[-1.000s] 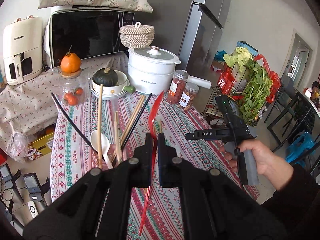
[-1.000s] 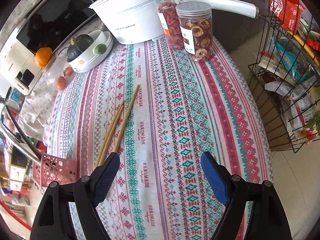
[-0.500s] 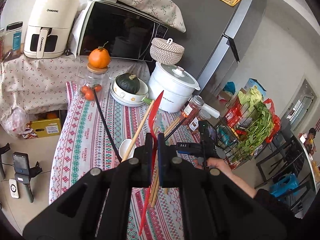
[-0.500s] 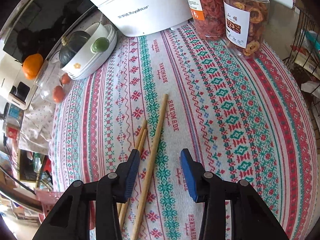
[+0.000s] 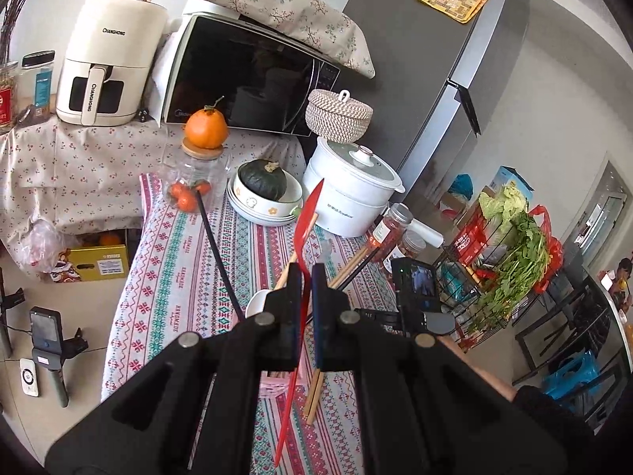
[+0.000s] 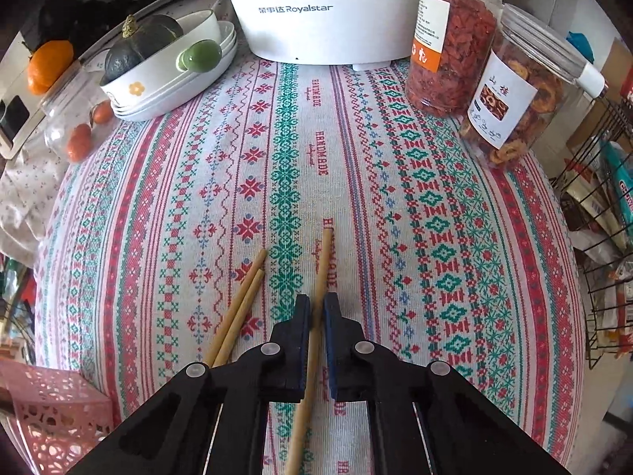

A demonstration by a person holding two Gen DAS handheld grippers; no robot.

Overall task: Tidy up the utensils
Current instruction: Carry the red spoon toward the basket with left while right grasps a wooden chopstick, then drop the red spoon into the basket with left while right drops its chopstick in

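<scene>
My left gripper (image 5: pixel 304 277) is shut on a red spatula (image 5: pixel 306 221) and holds it upright high above the table. Below it a pink perforated holder (image 5: pixel 277 382) carries a white spoon (image 5: pixel 256 304), a black chopstick (image 5: pixel 217 253) and wooden chopsticks (image 5: pixel 350 267). My right gripper (image 6: pixel 314 303) is low on the tablecloth, shut on a single wooden chopstick (image 6: pixel 322 269). Two more wooden chopsticks (image 6: pixel 241 304) lie just to its left. The pink holder (image 6: pixel 51 411) stands at the lower left in the right wrist view.
A white Royalstar cooker (image 6: pixel 328 8), two jars of dried food (image 6: pixel 451 39), stacked bowls with a dark squash (image 6: pixel 158 63) and a glass jar with oranges (image 6: pixel 75 118) line the table's far side. A wire rack (image 6: pixel 601 237) stands off the right edge.
My right gripper moved down and forward and closed on the single wooden chopstick. My left gripper rose higher with the red spatula.
</scene>
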